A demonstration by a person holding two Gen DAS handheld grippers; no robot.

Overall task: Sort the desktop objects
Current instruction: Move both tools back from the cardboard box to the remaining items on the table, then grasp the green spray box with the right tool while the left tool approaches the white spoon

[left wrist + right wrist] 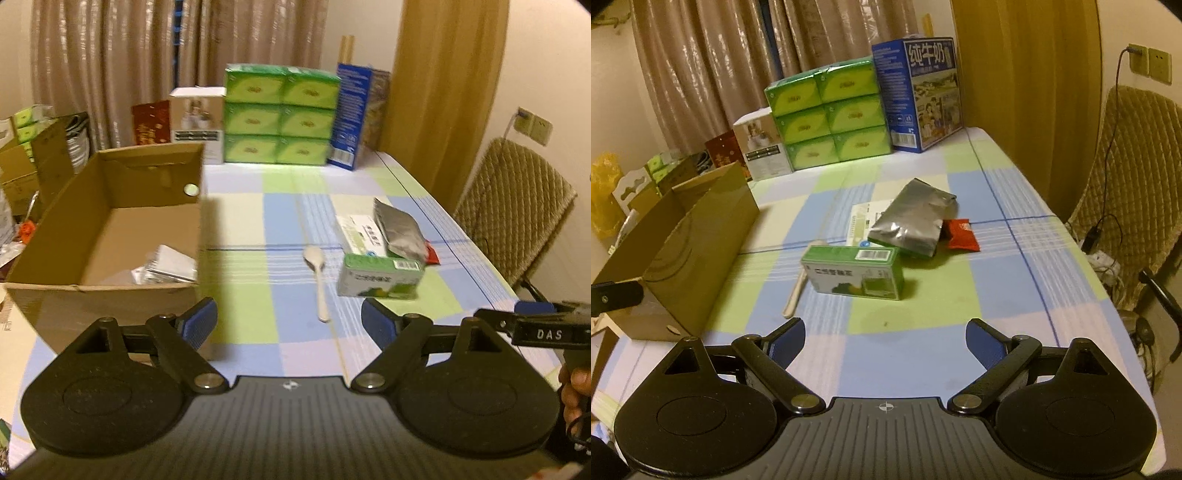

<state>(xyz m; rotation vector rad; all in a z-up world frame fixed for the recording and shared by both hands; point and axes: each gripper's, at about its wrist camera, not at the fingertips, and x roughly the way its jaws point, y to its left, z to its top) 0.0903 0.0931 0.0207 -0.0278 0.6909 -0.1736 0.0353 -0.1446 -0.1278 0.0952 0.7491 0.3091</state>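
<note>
Both hand-held grippers, left (288,323) and right (885,341), are hovering spread wide; the box (854,273), mid-frame, looks light and stiff, best pinched across its narrow sides.

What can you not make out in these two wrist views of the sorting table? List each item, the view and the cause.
- Contents of the brown cardboard box: left wrist view blurs the silvery packets; in the right wrist view its wall hides them.
- Flat white paper box: partly covered by the silver foil pouch in both views.
- White plastic spoon: bowl hidden behind the green carton in the right wrist view.
- Carton print: too blurred.
</note>
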